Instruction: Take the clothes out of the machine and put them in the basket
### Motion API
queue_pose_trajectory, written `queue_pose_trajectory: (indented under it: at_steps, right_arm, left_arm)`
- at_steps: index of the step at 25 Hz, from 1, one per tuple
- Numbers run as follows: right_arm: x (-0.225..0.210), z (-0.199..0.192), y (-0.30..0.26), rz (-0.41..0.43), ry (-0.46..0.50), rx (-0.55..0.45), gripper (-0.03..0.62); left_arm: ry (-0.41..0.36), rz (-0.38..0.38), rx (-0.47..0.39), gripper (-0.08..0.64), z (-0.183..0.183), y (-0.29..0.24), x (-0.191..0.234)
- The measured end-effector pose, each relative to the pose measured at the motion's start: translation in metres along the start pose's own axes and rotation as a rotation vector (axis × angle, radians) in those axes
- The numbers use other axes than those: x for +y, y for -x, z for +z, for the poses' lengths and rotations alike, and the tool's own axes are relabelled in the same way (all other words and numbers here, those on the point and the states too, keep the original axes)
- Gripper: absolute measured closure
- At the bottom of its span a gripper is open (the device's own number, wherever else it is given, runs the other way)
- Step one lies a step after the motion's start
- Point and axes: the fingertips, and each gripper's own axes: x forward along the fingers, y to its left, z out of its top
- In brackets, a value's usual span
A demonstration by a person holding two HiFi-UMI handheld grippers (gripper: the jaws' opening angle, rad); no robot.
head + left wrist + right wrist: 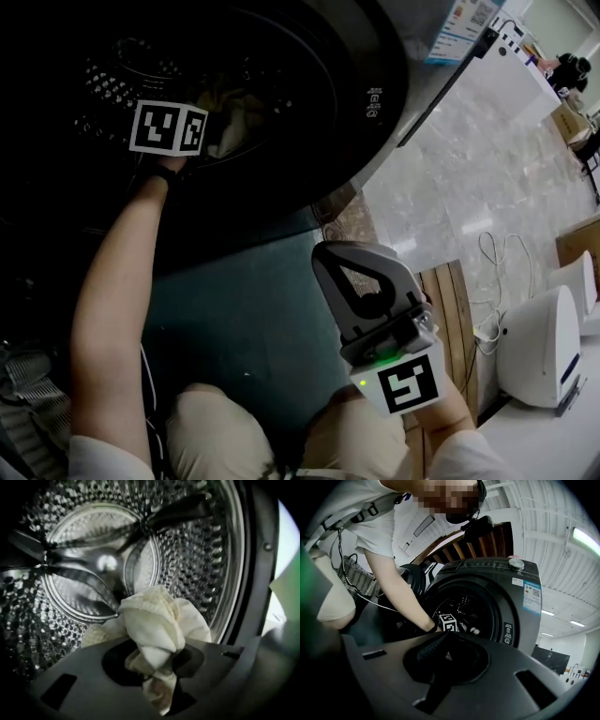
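The task looks to be in its early-to-middle part. A cream-white garment (150, 620) is caught up, but it is inside the drum (201, 559) of the washing machine (506, 602), so both lifting it out and dropping it are yet to come. The left gripper (154, 663) is clamped on this garment. A bunched fold is pinched between its jaws, with a tail hanging below them and the bulk puffed up beyond them. The far end of the cloth seems to trail onto the lower drum wall, so I judge it only partly lifted. No other clothes show on the perforated steel around it, though the near bottom of the drum is out of sight.

A lattice-sided thing at the far left of the right gripper view, beside the person's leg, is probably the basket (356, 578). Its contents cannot be seen.

The left forearm (122, 281) runs straight through the door opening, deep into the drum, with the gripper tipped somewhat downward toward the drum's lower part. The right gripper (445, 637) waits outside, near the person's right knee and well apart from the opening. It is held about level and aimed at the machine's front, with its jaws together and nothing between them.
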Motion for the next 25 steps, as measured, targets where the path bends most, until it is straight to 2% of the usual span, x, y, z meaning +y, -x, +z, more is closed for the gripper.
queue_pose_trajectory:
  at_steps: [4, 13, 19, 22, 25]
  right_arm:
    - [0.011, 0.009, -0.014, 0.04, 0.015, -0.026, 0.58]
    - [0.024, 0.032, -0.036, 0.057, 0.005, -0.068, 0.58]
    - [0.03, 0.048, -0.052, 0.092, -0.107, 0.025, 0.58]
    - [0.028, 0.072, -0.052, 0.149, -0.147, 0.08, 0.58]
    - [0.025, 0.097, -0.044, 0.225, -0.175, 0.147, 0.58]
  left_arm:
    - [-0.017, -0.018, -0.09, 0.426, 0.008, 0.025, -0.005]
    - [-0.028, -0.098, -0.268, 0.426, 0.028, 0.081, -0.03]
    - [0.039, -0.148, -0.344, 0.428, 0.044, 0.12, -0.041]
    - [0.089, -0.156, -0.358, 0.428, 0.045, 0.146, -0.052]
    - [0.143, -0.159, -0.34, 0.428, 0.031, 0.181, -0.067]
